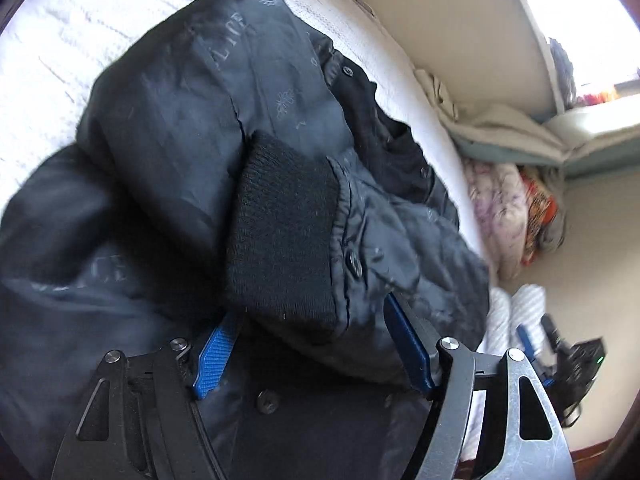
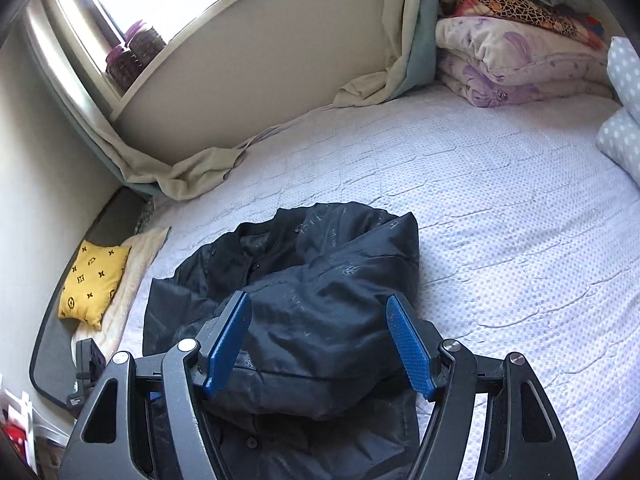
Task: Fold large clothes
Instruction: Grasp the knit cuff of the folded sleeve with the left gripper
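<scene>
In the left wrist view, the dark padded jacket (image 1: 192,128) lies bunched on the white quilted bedspread (image 1: 52,36), filling most of the frame. A sleeve is folded across the body, and its black ribbed cuff (image 1: 284,232) sits directly ahead of the left gripper (image 1: 308,340). The jaws stand wide apart with the blue pads (image 1: 214,354) on either side of the cuff's near end; fabric lies between them, but nothing is clamped. Past the bed's far edge, folded blankets (image 1: 504,208) are stacked against the wall, and the other gripper shows small at lower right. In the right wrist view, the right gripper (image 2: 320,344) hovers over the near part of the jacket (image 2: 320,280), which rests on the bedspread (image 2: 500,220) toward the near left side of the bed. Its jaws are also spread wide, a mound of jacket fabric lying between the blue pads (image 2: 410,350) without being pinched. A yellow patterned cushion (image 2: 94,280) lies at the bed's left edge, and folded quilts (image 2: 516,60) sit in the far corner.
</scene>
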A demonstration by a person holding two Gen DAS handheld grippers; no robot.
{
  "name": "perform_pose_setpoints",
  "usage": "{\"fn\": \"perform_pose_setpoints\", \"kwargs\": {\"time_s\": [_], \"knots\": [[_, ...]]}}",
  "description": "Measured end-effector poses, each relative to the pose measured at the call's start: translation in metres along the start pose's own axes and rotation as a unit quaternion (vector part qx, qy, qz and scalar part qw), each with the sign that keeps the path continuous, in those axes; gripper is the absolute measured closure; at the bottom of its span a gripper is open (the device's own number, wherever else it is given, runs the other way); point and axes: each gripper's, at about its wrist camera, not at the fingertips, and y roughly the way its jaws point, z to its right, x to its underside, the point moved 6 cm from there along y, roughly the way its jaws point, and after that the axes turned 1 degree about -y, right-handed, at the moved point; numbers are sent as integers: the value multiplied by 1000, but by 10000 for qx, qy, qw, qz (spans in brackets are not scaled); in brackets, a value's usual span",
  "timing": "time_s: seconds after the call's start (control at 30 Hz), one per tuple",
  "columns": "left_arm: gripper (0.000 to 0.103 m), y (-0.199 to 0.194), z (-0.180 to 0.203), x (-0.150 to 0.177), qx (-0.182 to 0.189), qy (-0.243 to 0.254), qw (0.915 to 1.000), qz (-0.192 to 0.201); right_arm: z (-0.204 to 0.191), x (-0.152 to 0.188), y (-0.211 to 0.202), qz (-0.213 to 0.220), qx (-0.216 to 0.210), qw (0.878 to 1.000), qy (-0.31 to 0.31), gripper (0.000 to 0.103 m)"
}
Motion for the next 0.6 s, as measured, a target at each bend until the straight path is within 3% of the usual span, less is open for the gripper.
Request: {"fn": "perform_pose_setpoints", "kwargs": {"time_s": [0.13,0.27,0.37,0.43,0.6], "knots": [[37,6,-5,-3,99,-204,9997,16,0,1,2,-55,-49,10000,50,34],[37,2,0,4,-248,-101,9996,-121,5,0,1,-63,-27,9999,106,34],[37,-9,9,7,-475,146,9988,7,8,-2,-2,-31,-12,9999,119,34],[37,-13,12,9,-361,149,9992,44,7,-3,-2,-23,-23,9999,122,34],[37,0,15,7,432,-199,9988,-132,3,-2,1,-46,-76,9999,108,34]]}}
